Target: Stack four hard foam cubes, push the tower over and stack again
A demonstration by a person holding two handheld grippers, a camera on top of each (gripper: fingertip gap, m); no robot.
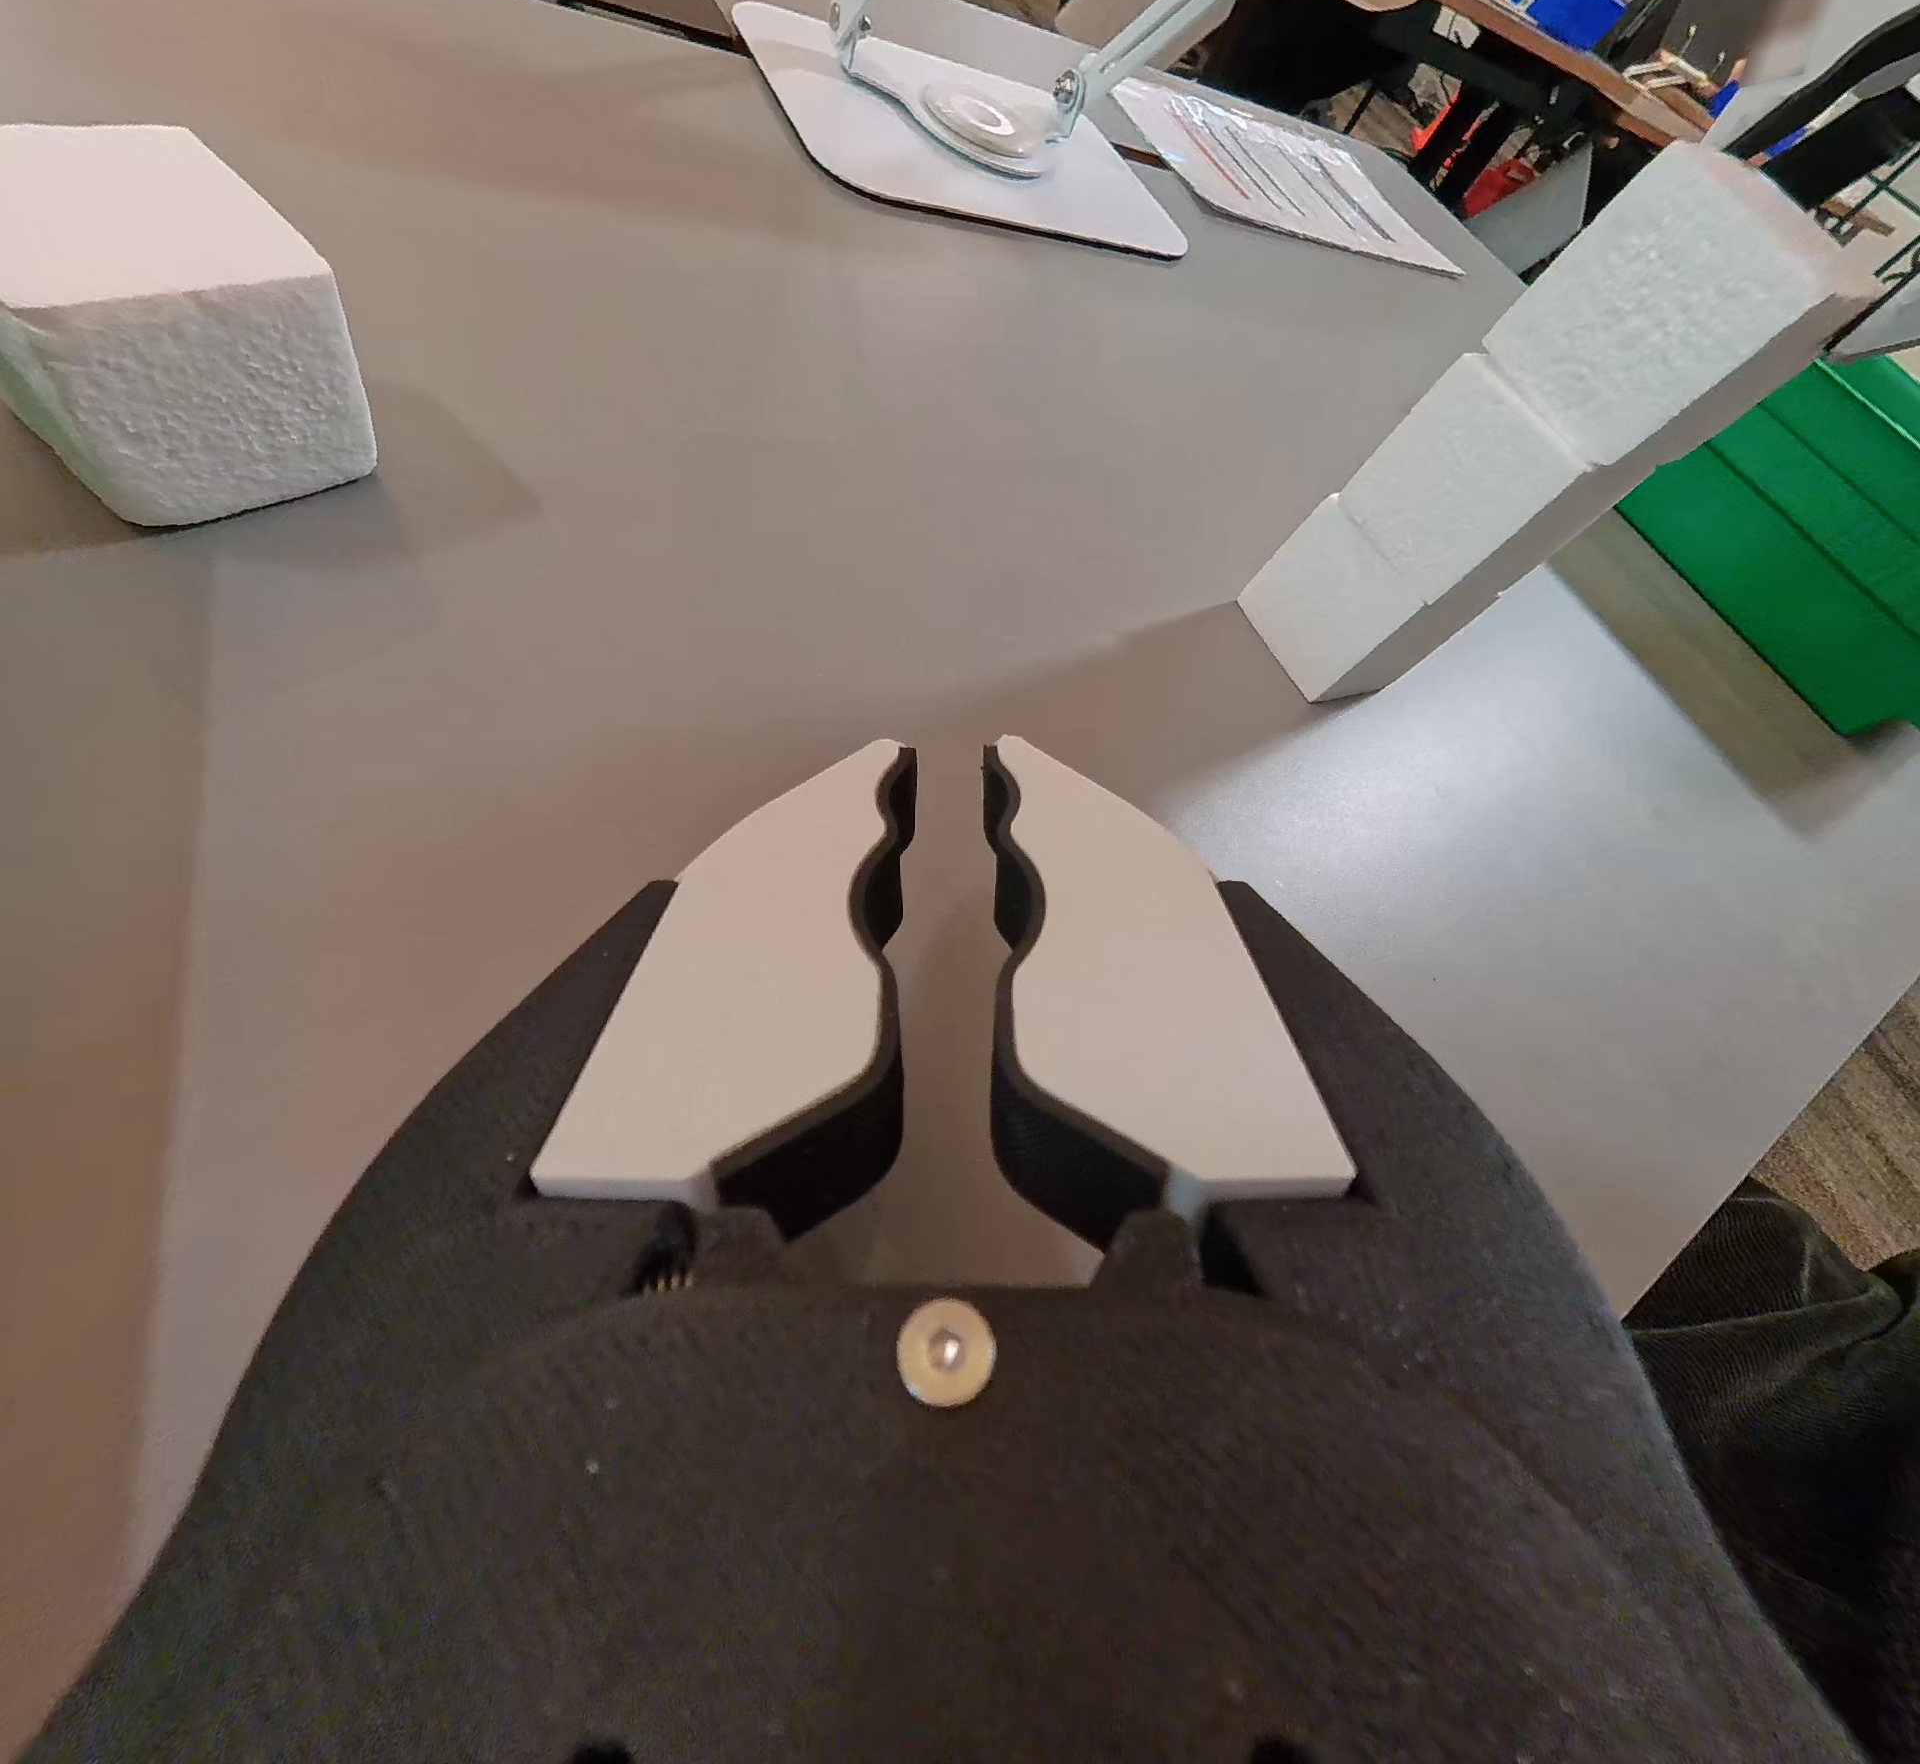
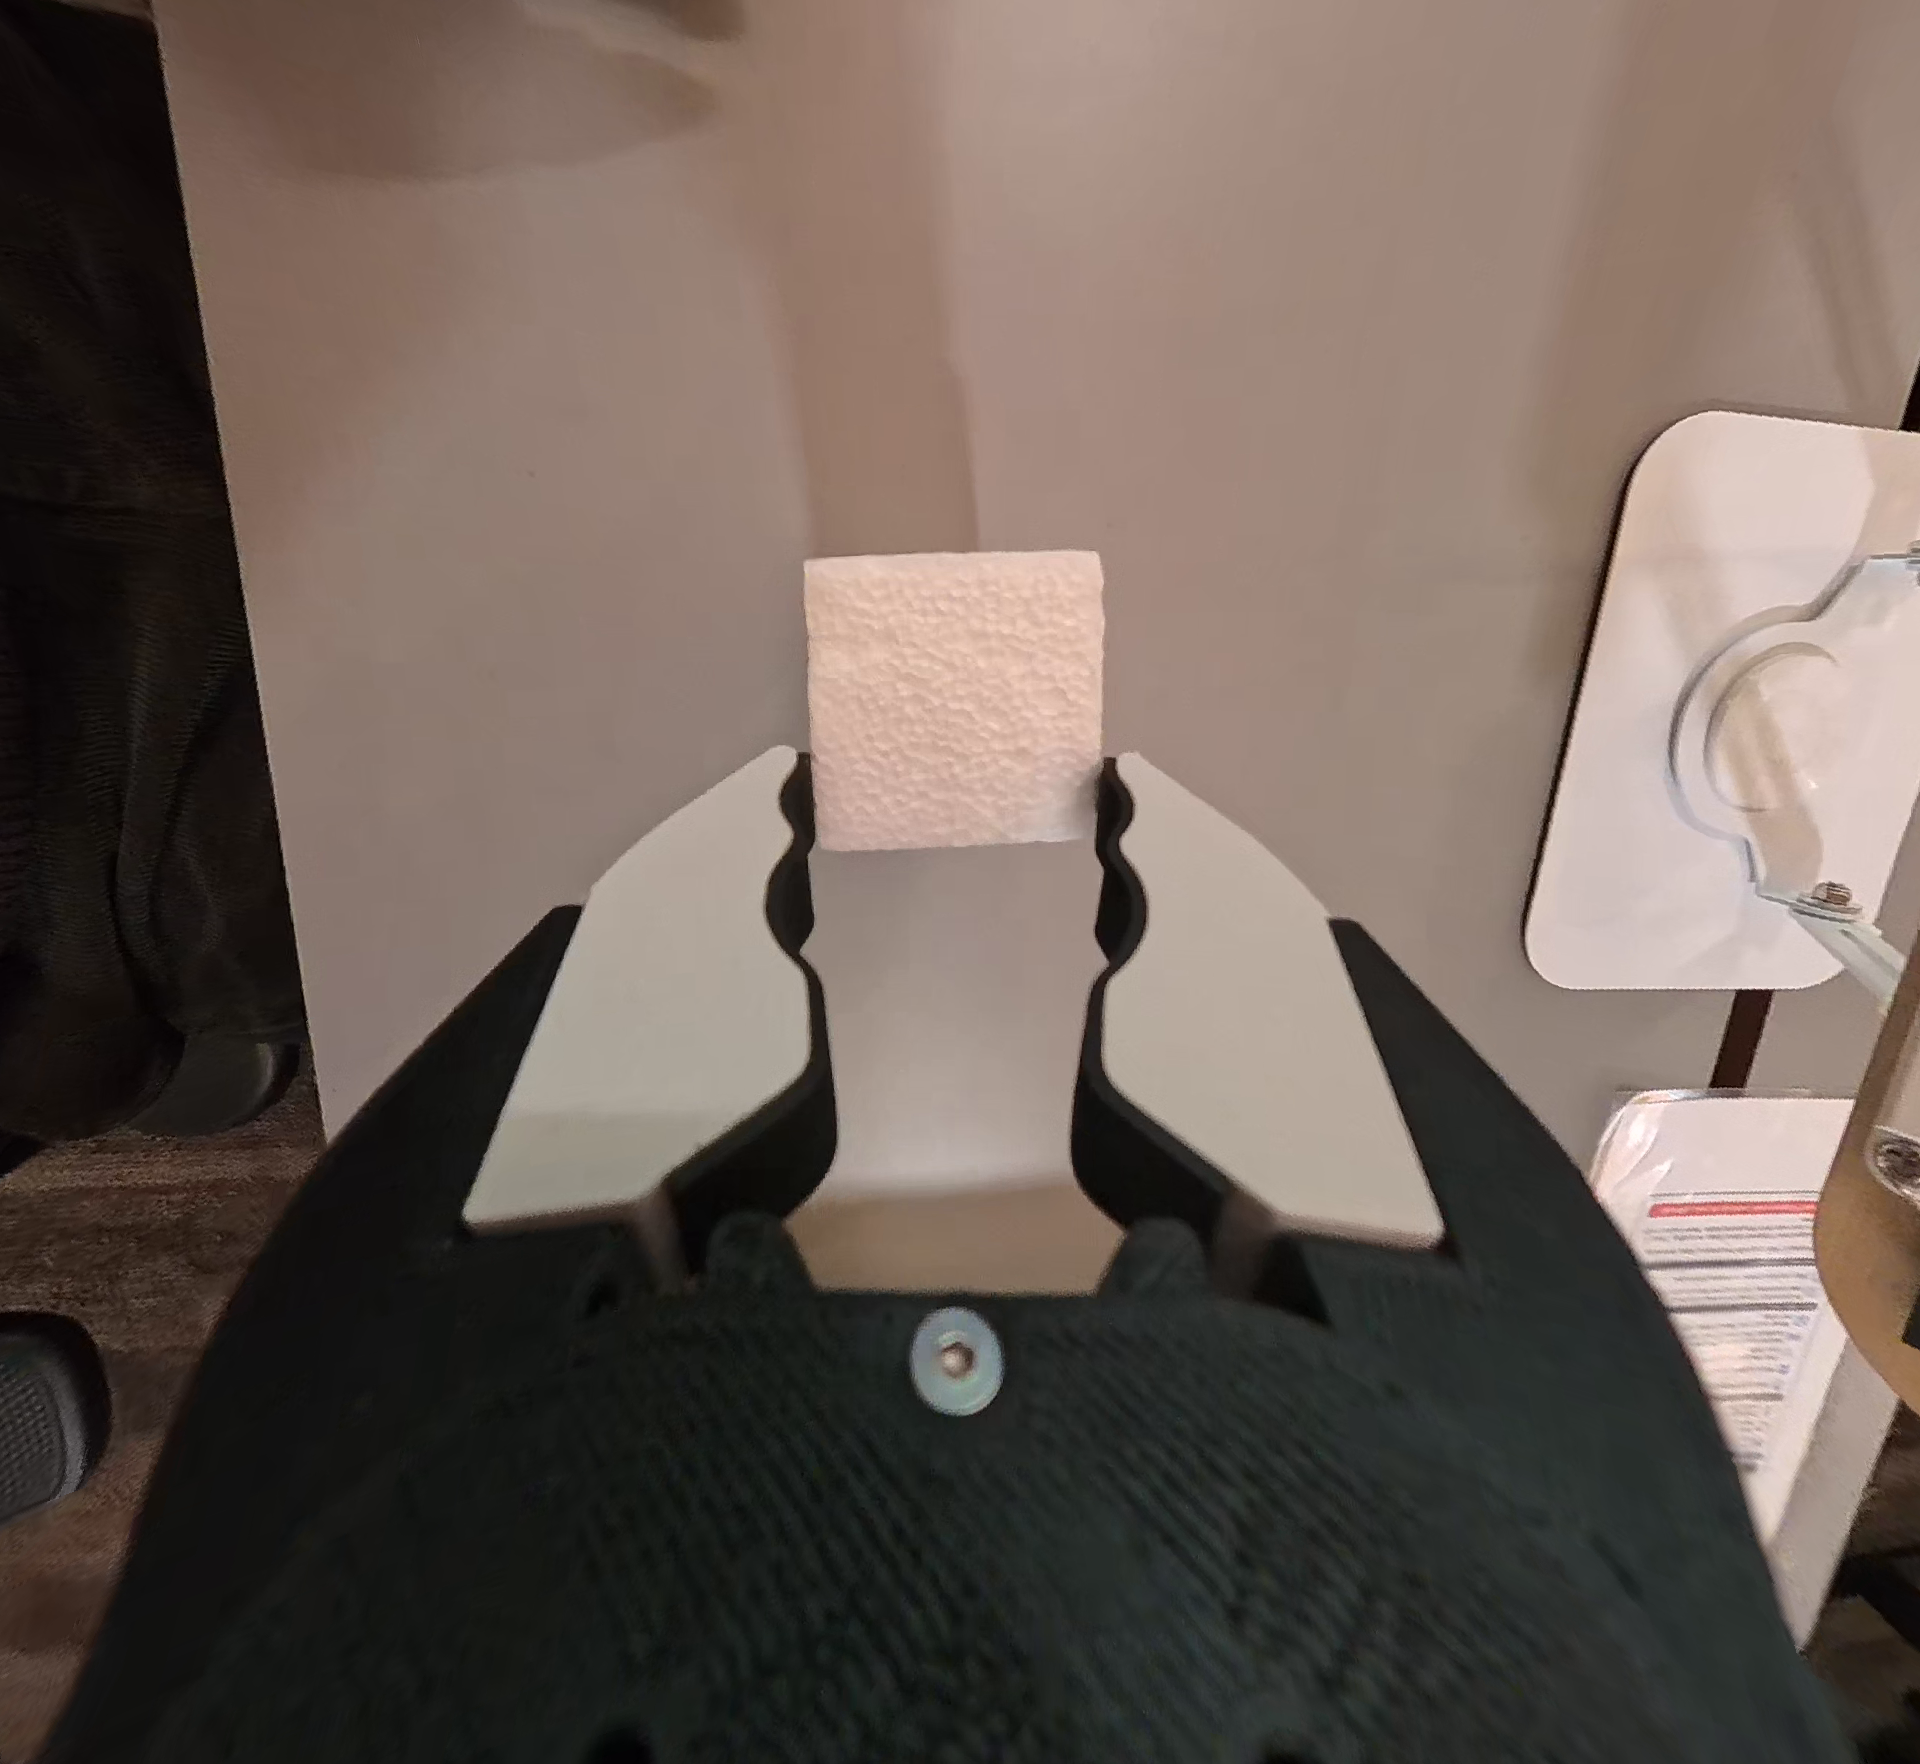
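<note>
My right gripper point(image 2: 954, 769) is shut on a white foam block point(image 2: 951, 675), gripping its two sides at the fingertips and looking down on it over the grey table point(image 2: 1247, 260). In the left wrist view this block point(image 1: 1662, 291) is the top of a stack of three foam blocks point(image 1: 1455, 488) near the table's right edge. A finger point(image 1: 1875, 332) of the right gripper shows at its far side. My left gripper point(image 1: 950, 758) is empty and shut to a narrow gap, low over the table's middle. Another foam block point(image 1: 177, 332) lies alone at the left.
A white stand base point(image 1: 935, 156) with metal arms stands at the table's back, also in the right wrist view point(image 2: 1714, 727). A laminated sheet point(image 1: 1278, 166) lies beside it. Green crates point(image 1: 1787, 551) stand beyond the right edge. A person's dark trousers point(image 1: 1787, 1402) are near. Spacing between my two grippers at the tips: around 25 cm.
</note>
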